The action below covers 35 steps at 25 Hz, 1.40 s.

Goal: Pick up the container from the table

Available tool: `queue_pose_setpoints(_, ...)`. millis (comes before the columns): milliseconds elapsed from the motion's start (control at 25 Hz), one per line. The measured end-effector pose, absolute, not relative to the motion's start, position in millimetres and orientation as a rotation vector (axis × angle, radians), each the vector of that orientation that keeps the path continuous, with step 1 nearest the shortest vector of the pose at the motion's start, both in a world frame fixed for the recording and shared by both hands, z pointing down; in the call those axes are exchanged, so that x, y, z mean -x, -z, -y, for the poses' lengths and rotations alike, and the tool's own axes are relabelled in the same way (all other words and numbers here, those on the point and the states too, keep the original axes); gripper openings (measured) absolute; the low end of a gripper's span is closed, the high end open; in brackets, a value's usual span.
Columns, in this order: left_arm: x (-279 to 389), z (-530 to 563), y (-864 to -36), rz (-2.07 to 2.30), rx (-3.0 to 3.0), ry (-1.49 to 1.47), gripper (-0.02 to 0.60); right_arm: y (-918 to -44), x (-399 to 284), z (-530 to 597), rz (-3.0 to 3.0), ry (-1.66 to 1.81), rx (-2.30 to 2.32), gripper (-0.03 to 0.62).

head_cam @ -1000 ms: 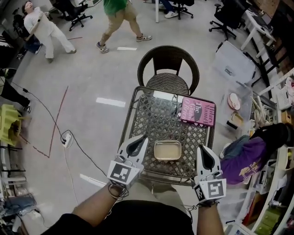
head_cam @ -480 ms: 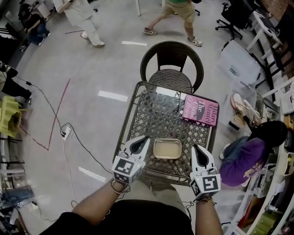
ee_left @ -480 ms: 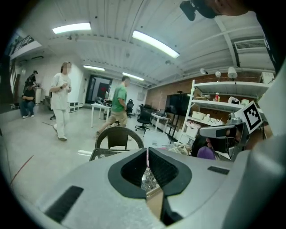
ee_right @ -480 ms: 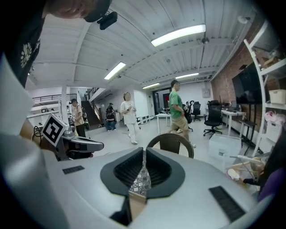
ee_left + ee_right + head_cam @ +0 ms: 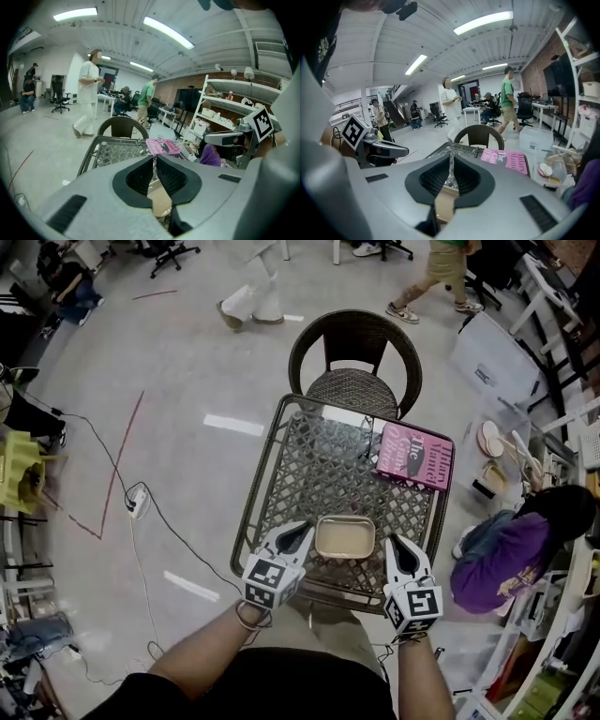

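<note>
A shallow beige rectangular container (image 5: 344, 537) lies near the front edge of the metal lattice table (image 5: 259, 486). My left gripper (image 5: 298, 530) sits just left of it and my right gripper (image 5: 395, 543) just right of it, so they flank the container without touching it. Both are shut with nothing between the jaws. In the left gripper view the container (image 5: 160, 200) shows below the closed jaws of the left gripper (image 5: 154, 158). In the right gripper view the container (image 5: 445, 201) shows the same way below the right gripper (image 5: 451, 156).
A pink book (image 5: 414, 456) lies on the table's far right corner. A dark wicker chair (image 5: 354, 362) stands behind the table. A person in purple (image 5: 506, 563) sits close at the right beside cluttered shelves. Cables (image 5: 131, 507) trail over the floor at the left.
Both grippers have come forward and now sit closer to the container's two sides. The people walking in the background have moved to the right.
</note>
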<state>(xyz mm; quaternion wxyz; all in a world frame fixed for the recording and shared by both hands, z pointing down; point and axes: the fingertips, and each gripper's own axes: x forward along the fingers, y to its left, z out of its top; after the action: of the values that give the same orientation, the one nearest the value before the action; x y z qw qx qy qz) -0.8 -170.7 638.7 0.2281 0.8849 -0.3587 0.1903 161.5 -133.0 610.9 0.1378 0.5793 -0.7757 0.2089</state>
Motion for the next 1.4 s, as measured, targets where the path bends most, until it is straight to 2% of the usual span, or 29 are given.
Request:
queue_pose_setpoints(640,10,163,-709,0.932,-2.268,-0.629,0.017,-697,-165,117,2.117,-0.768,-1.569,0.014)
queue_pose_setpoints(880,13,158,-737,0.933,-2.223,-0.694,0.017,-724,-171,117,2.053,-0.831,-1.563,0.067)
queue_pose_setpoints(1400,20,156,-777,0.941,-2.147,-0.771,0.018,-786,-177,112,1.942,-1.031,-1.514,0.072)
